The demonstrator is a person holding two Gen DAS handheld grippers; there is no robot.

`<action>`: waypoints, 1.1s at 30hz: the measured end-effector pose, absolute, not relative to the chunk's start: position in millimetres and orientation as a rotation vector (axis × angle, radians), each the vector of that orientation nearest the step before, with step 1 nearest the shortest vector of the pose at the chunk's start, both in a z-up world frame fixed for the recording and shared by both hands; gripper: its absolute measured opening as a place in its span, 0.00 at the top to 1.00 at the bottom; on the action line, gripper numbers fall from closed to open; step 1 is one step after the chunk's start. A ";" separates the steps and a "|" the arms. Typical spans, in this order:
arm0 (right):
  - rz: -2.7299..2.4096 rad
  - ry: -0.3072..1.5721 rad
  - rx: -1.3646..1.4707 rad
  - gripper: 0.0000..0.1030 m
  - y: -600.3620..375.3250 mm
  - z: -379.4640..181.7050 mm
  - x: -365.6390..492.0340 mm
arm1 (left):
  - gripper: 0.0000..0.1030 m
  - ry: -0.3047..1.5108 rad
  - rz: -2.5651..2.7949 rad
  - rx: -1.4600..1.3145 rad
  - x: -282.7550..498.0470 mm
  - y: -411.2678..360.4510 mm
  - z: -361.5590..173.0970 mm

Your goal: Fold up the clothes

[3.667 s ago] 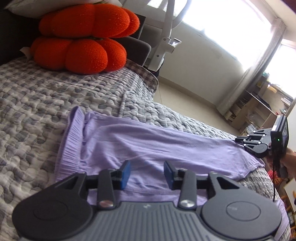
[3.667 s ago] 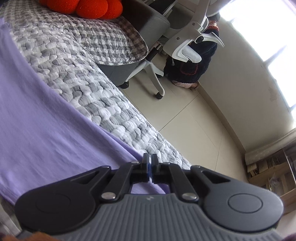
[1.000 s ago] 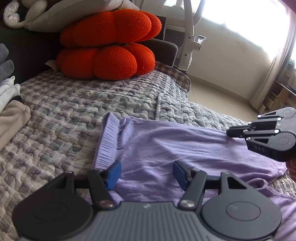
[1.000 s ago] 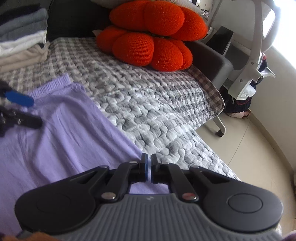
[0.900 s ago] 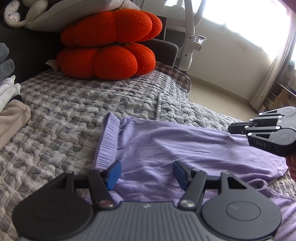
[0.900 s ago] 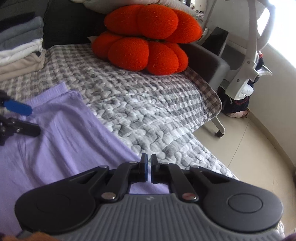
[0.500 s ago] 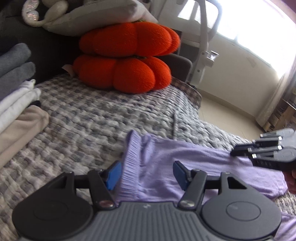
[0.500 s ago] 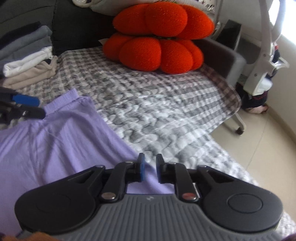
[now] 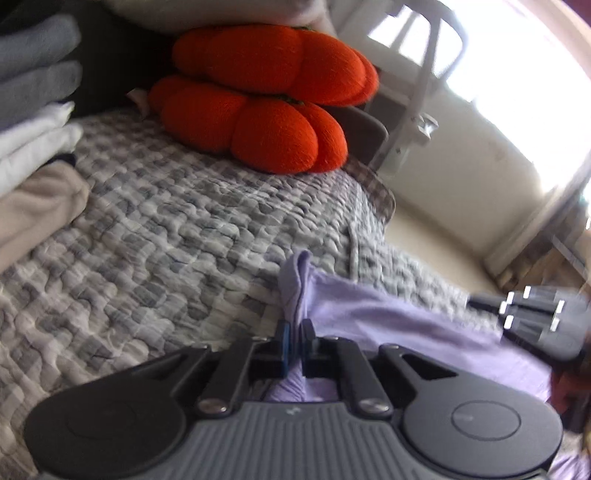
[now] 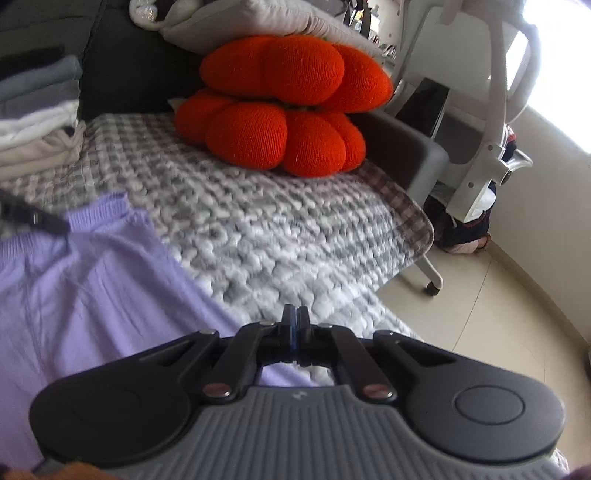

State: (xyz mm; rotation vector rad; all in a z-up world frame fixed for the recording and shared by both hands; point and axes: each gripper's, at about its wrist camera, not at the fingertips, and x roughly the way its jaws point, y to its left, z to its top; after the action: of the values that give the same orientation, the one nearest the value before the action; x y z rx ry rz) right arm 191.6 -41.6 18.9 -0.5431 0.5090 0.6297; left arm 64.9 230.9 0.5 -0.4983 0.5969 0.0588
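Observation:
A lilac knit garment point(image 9: 388, 317) lies spread on the grey quilted bed cover point(image 9: 177, 251). My left gripper point(image 9: 294, 343) is shut on its ribbed hem, which bunches up between the blue pads. In the right wrist view the garment point(image 10: 85, 295) stretches away to the left, where a finger of the left gripper point(image 10: 35, 218) shows at the hem. My right gripper point(image 10: 294, 328) is shut at the garment's near edge by the bed's side, with lilac cloth showing just behind the fingertips. The left wrist view catches the right gripper point(image 9: 532, 317) at the garment's far end.
Two orange pumpkin cushions point(image 10: 288, 107) are stacked at the head of the bed under a grey pillow point(image 10: 258, 18). A pile of folded clothes point(image 10: 37, 118) sits at the left. A white office chair point(image 10: 487, 147) stands on the tiled floor point(image 10: 498, 306) beside the bed.
My left gripper slid left to the ribbed hem and shut on it. My right gripper opened slightly half a second ago and is shut again. Both views have swung toward the cushions.

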 end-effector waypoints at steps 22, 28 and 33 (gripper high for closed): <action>0.598 0.683 -0.539 0.96 -208.8 11.1 228.3 | 0.33 0.730 0.068 -0.414 153.1 215.9 -1.2; 0.584 0.584 -0.453 0.89 -224.3 26.1 231.7 | 0.92 0.708 0.106 -0.340 142.3 211.7 -4.3; 0.548 0.701 -0.445 0.83 -235.8 24.8 261.5 | 0.94 0.670 0.091 -0.353 135.3 216.5 0.4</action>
State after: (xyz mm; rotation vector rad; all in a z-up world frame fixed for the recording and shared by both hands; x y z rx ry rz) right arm 261.5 -235.8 24.8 -0.4445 0.7006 0.5480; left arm 135.3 216.5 0.4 -0.3531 0.6698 0.0905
